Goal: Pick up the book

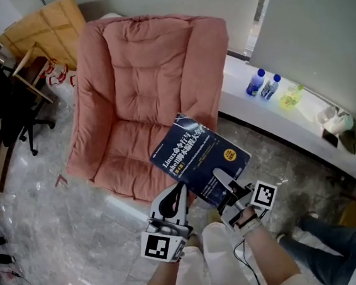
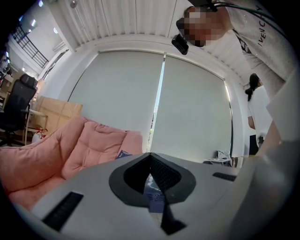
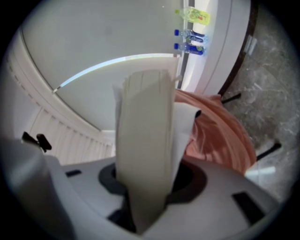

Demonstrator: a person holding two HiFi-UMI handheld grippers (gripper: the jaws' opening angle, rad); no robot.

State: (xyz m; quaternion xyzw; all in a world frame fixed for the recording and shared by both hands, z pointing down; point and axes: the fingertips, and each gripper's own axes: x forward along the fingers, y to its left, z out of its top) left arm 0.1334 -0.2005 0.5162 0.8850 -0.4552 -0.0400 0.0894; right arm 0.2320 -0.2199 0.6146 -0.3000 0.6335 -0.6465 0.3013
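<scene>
**A:** Marble floor (image 1: 54, 227) all round, pink armchair (image 1: 141, 92) at twelve o'clock. Where's the book?

**B:** I've got the book (image 1: 200, 158) in the air mid-frame, tilted, above the seat's front edge. My left gripper (image 1: 181, 190) bites its seven o'clock corner, jaws almost together on the cover. At five o'clock my right gripper (image 1: 224, 183) is clamped across the pages.

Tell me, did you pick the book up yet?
Pretty much! Done: the book looks lifted off the pink armchair, tilted in the air over its front edge. In hand: the left hand-held gripper pinches the book's near edge, and the right hand-held gripper clamps its pages. Left: nothing visible except keeping that hold.
</scene>
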